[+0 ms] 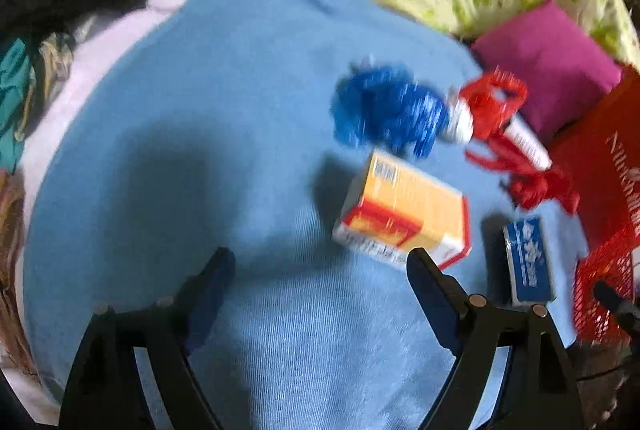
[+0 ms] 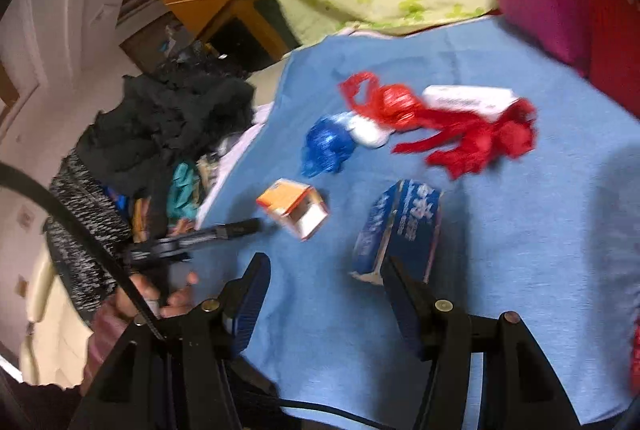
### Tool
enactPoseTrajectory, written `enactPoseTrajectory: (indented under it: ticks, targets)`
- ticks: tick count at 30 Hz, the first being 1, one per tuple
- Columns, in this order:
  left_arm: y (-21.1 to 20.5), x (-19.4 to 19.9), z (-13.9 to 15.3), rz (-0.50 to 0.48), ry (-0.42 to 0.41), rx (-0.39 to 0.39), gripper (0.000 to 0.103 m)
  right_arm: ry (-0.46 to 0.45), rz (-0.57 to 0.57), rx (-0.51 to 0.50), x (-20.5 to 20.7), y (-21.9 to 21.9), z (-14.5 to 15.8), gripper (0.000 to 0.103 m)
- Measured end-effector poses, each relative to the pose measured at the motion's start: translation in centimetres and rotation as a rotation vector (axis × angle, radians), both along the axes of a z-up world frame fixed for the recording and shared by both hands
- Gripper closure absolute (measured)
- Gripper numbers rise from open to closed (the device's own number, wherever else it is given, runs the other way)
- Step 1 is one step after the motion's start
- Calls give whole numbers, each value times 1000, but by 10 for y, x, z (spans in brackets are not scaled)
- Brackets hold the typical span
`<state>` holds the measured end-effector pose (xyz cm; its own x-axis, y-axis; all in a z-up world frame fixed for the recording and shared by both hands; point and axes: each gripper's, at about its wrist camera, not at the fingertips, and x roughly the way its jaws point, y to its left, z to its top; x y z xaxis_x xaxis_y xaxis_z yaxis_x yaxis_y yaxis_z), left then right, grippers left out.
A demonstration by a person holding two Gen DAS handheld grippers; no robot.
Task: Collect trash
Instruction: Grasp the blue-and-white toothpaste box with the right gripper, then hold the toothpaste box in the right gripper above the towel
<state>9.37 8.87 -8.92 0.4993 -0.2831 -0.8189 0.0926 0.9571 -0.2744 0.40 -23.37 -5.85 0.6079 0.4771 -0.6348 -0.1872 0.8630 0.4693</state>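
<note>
Hovering with left gripper point(image 1: 320, 266) spread wide and empty, right gripper point(image 2: 324, 270) half-spread, gripping nothing; still lying uncollected on blue cloth point(image 1: 200, 110): orange box point(image 1: 404, 214) at one o'clock, blue box point(image 2: 400, 226), crumpled bags.

A matt, finely ribbed light-blue knitted cloth point(image 1: 248, 134) carries a glossy crinkled blue plastic bag point(image 1: 384, 118), a shiny red plastic bag point(image 2: 476, 138), a smooth orange-and-white cardboard box point(image 1: 404, 218) and a blue printed cardboard box point(image 2: 400, 226).
</note>
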Motion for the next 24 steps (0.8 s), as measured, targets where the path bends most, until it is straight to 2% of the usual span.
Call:
enactPoseTrajectory:
  ticks: [3, 6, 9, 10, 12, 24]
  targets:
    - [-10, -2, 11, -48, -74, -34, 15, 28, -66, -13, 12, -9, -6, 41]
    - [-28, -1, 14, -79, -131, 28, 15, 51, -139, -58, 29, -12, -19, 41]
    - [-39, 6, 12, -75, -154, 59, 15, 114, -136, -73, 46, -3, -33, 41]
    - [-41, 9, 9, -72, -146, 61, 15, 126, -131, -91, 49, 1, -36, 40]
    - [-42, 15, 3, -67, -119, 68, 15, 145, -127, -163, 55, 14, -42, 33]
    - [-53, 13, 1, -124, -89, 60, 15, 218, -52, -432, 74, 56, -64, 30]
